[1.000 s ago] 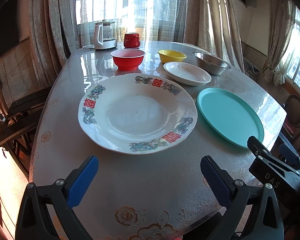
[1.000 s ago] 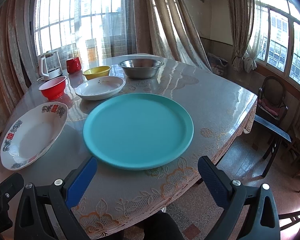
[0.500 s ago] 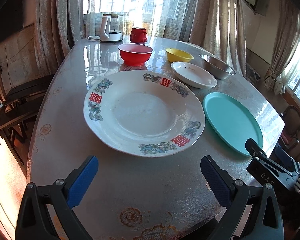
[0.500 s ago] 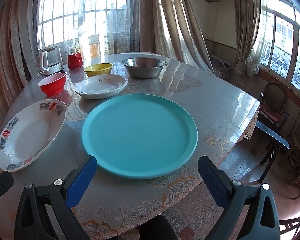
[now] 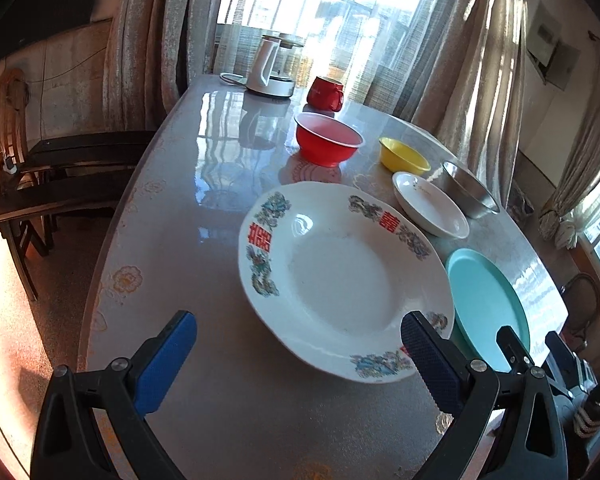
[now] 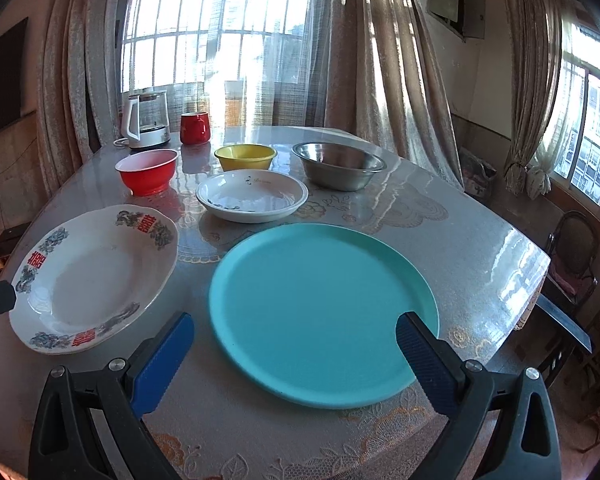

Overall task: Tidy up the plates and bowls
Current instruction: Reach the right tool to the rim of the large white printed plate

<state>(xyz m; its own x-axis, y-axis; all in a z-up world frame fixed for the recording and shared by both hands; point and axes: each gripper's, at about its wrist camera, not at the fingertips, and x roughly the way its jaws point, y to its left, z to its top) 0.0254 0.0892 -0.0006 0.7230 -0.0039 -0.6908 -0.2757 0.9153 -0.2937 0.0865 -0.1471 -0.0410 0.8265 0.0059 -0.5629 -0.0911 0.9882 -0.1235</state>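
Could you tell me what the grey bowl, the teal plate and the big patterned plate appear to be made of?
The grey bowl looks like stainless steel: silvery, with mirror-like reflections. The teal plate seems to be plastic or melamine: one flat matte colour with a soft sheen. The big patterned plate is probably glazed ceramic, or possibly melamine: glossy white with printed flowers and red characters.

Your glossy table [image 6: 440, 240] carries the teal plate [image 6: 320, 312] nearest you, patterned plate [image 6: 92, 276] at nine o'clock, bowls [image 6: 244, 156] and kettle [image 6: 146, 124] toward twelve.
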